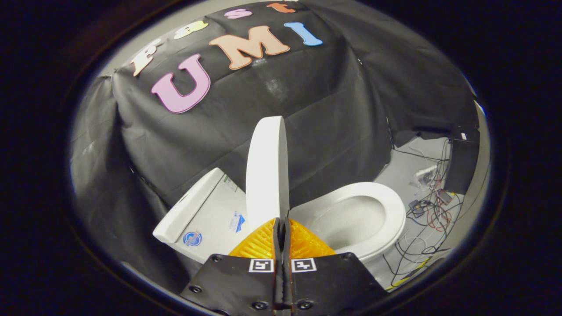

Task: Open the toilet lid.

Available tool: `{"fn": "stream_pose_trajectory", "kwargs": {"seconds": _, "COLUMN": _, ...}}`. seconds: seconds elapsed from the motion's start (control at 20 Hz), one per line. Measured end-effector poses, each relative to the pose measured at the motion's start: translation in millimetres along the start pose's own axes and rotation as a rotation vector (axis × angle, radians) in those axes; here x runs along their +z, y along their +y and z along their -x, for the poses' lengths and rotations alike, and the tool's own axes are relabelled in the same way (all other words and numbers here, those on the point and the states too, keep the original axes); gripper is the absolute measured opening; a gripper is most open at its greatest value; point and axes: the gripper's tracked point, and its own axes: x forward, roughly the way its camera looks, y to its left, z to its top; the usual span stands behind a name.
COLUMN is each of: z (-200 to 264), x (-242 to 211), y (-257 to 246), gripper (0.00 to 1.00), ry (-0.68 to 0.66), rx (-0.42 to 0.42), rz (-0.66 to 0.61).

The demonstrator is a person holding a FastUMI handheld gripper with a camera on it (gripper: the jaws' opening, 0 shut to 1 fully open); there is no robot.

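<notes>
Black cloth (333,109) drapes the booth behind, pale floor (408,171) off to the right. And there's the toilet lid (266,169), raised to upright, seen edge-on, rising straight up just ahead of the claw (282,226). The fingers are pressed together at its lower edge; whether they pinch the lid itself is too close to call. Right of the lid, the seat ring (390,206) and open bowl (351,219). Left of it, the tank (206,210). Farther right, cables (432,215) sprawl on the floor.
</notes>
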Motion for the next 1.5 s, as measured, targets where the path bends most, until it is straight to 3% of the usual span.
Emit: {"fn": "stream_pose_trajectory", "kwargs": {"seconds": 1.5, "z": -11.3, "x": -9.3, "y": 120.8, "gripper": 0.01, "ry": 0.053, "rx": 0.124, "rz": 0.306}}
